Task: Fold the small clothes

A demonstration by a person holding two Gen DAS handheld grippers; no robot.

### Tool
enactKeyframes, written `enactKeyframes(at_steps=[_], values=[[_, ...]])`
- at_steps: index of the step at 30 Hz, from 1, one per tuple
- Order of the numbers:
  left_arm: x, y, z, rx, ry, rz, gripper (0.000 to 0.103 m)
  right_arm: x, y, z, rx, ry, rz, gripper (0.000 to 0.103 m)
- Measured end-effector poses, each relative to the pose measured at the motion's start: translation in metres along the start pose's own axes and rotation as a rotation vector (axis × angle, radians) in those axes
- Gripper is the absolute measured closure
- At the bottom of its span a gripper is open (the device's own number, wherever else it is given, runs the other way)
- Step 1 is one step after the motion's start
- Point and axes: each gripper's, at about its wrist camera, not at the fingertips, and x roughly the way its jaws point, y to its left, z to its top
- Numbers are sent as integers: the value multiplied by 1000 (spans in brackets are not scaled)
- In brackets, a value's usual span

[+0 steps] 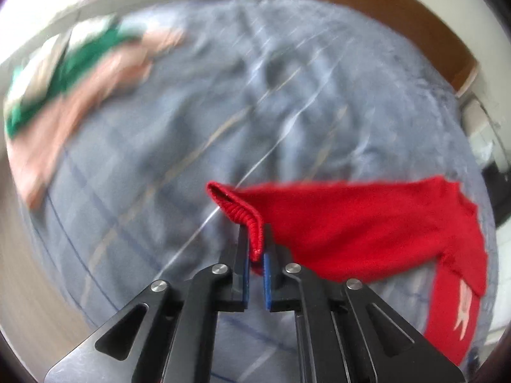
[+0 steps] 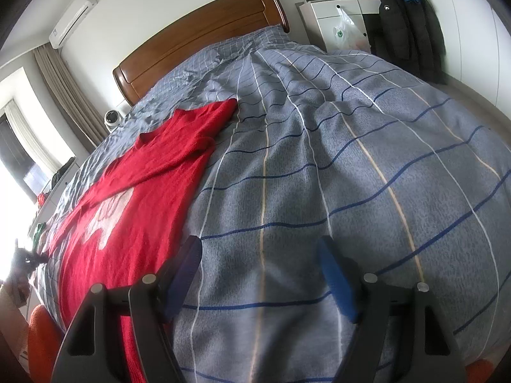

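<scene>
- The left gripper [image 1: 255, 255] has its jaws pinched tight on the ribbed cuff [image 1: 246, 214] of the red sweater [image 1: 367, 229].
- From that pinch, the sweater runs long to the right across the bed [image 1: 191, 159].
- The right gripper [image 2: 260, 274] has its jaws wide with nothing inside; the sweater lies just left of it.

Both wrist views look steeply down, close over bed [image 2: 319, 159]; shared: red sweater [image 1: 367, 229].

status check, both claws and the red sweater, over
Left claw shut on ribbed cuff of red sweater. Right claw open, empty, over the duvet. Rest of sweater flat on bed. Nothing in the way.
</scene>
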Motion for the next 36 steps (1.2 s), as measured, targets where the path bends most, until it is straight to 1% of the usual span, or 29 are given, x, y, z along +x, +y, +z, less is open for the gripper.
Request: enactKeyframes(at_steps=[1,3,6,7,10,12,14,15,16,17,18,20,22,23,24,28,30,32,34,36], values=[[-18,-25,10,63,-50,-13,98,0,0,0,0,0,0,29],[-40,-64,25,146,-105,-46,98,0,0,0,5,0,4,29],[-74,-153,45,284,-175,-147,98,1,-2,1,15,-1,18,29],[-79,-177,51,314,-187,-176,98,1,-2,1,18,-2,24,28],[-95,-261,48,417,-218,-282,98,-1,-4,0,25,-3,38,28],[-97,-314,35,485,-226,-347,98,-2,-5,-1,26,-3,44,28],[-90,-358,17,548,-216,-392,95,-3,-4,-1,24,-2,47,28],[-85,-374,6,568,-209,-405,87,-3,-4,-1,23,-2,47,28],[-78,-389,-9,587,-194,-414,62,-4,-3,-2,22,-1,48,28],[-68,-400,-22,607,-170,-410,44,-3,-4,-2,22,0,49,28],[-60,-407,-31,620,-159,-394,24,-3,-4,-1,22,0,50,28],[-50,-410,-49,646,-160,-392,23,-4,-4,-2,25,-1,53,28],[-45,-399,-54,656,-148,-404,23,-4,-5,-2,29,-1,59,28],[-42,-393,-53,646,-149,-391,23,-5,-5,-2,30,-2,64,27],[-39,-383,-51,628,-150,-372,22,-5,-6,-2,32,-2,67,27],[-15,-322,-46,525,-127,-282,20,-3,-8,-2,41,2,79,27],[2,-293,-50,507,-100,-237,20,-2,-8,-1,46,3,82,27],[18,-265,-62,498,-66,-189,20,-2,-8,-1,46,2,80,27],[30,-243,-79,481,-34,-159,20,-2,-7,-1,41,3,74,27],[40,-227,-97,474,9,-115,20,0,-6,-1,35,5,66,27]])
